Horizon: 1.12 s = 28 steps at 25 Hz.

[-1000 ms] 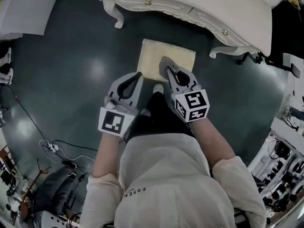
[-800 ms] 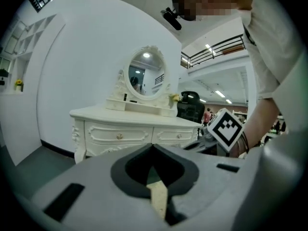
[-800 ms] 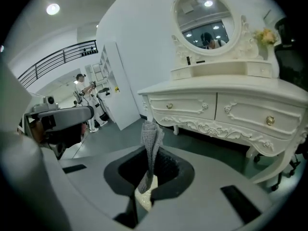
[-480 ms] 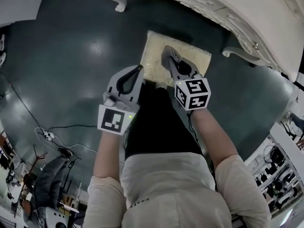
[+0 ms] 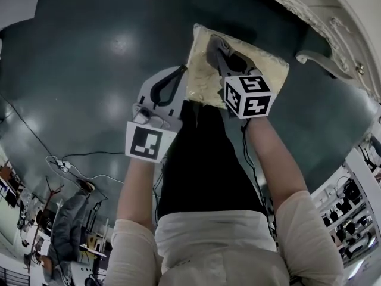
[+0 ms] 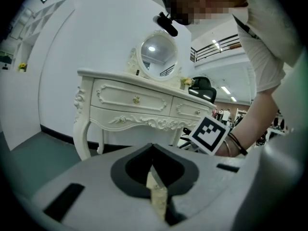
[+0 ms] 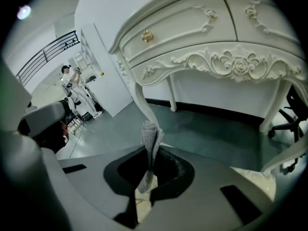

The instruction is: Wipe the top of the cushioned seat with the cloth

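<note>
Two handheld grippers in play, going left to right: the left gripper [image 5: 177,76] sits at the near-left edge of the square cream cushioned seat [image 5: 202,88], jaws pressed together with nothing in them that I can see. Next to it, the right gripper [image 5: 215,43] is out over the seat top, jaws clamped on a folded grey knitted cloth [image 7: 149,146] that pokes out past the tips. Can't tell if the cloth is actually touching the cushion. Off to the right is the ornate white dressing table [image 5: 333,22], with the seat just in front of it on the dark green floor [image 5: 89,52]. I'd say this is the wiping step itself, probably not far along. Next move likely calls for pressing the cloth down flat and dragging it across the whole top, corners included, maybe with the left gripper steadying the edge if the seat slides. Count: two grippers, one cloth, one seat, one table, one round mirror [image 6: 156,52] on it.
</note>
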Each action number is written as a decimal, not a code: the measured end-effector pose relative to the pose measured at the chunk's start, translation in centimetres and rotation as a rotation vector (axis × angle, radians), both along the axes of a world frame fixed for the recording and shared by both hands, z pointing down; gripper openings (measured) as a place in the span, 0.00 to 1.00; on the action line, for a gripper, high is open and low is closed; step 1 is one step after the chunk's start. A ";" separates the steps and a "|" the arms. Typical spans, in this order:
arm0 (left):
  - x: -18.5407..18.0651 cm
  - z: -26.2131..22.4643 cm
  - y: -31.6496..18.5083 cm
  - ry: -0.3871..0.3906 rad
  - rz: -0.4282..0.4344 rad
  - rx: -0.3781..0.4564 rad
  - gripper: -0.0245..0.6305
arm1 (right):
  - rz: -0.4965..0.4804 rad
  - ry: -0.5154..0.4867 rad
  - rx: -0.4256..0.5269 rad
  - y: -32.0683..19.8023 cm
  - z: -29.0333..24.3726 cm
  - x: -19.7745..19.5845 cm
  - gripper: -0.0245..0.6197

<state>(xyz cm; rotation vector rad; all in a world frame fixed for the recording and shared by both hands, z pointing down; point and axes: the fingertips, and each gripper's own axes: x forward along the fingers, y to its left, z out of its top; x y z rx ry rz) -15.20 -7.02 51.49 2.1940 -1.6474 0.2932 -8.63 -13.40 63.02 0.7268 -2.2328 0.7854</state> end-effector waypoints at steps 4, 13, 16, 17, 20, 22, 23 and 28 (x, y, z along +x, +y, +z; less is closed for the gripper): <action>-0.6 2.3 -0.5 0.015 -0.003 -0.013 0.04 | -0.016 0.017 -0.026 0.0 2.7 -1.3 0.08; -1.9 4.5 0.2 0.043 0.004 -0.060 0.04 | -0.086 0.098 -0.033 0.2 6.2 -2.6 0.08; -1.9 4.9 0.1 0.031 0.014 -0.063 0.04 | -0.094 0.114 -0.056 0.2 6.2 -2.4 0.08; -1.7 5.0 -0.1 0.026 0.020 -0.064 0.04 | -0.088 0.123 -0.065 0.1 6.3 -2.1 0.08; -0.9 5.1 -0.9 0.020 0.037 -0.056 0.04 | -0.069 0.146 -0.076 -0.4 6.4 -1.1 0.08; -0.2 4.9 -1.3 0.024 0.047 -0.050 0.04 | -0.064 0.154 -0.077 -0.5 6.3 -0.4 0.08; 0.2 4.8 -1.5 0.025 0.055 -0.049 0.04 | -0.063 0.157 -0.077 -0.5 6.3 0.0 0.08; 2.1 5.1 -1.9 0.036 0.078 -0.056 0.04 | -0.049 0.179 -0.082 -0.9 6.5 1.7 0.08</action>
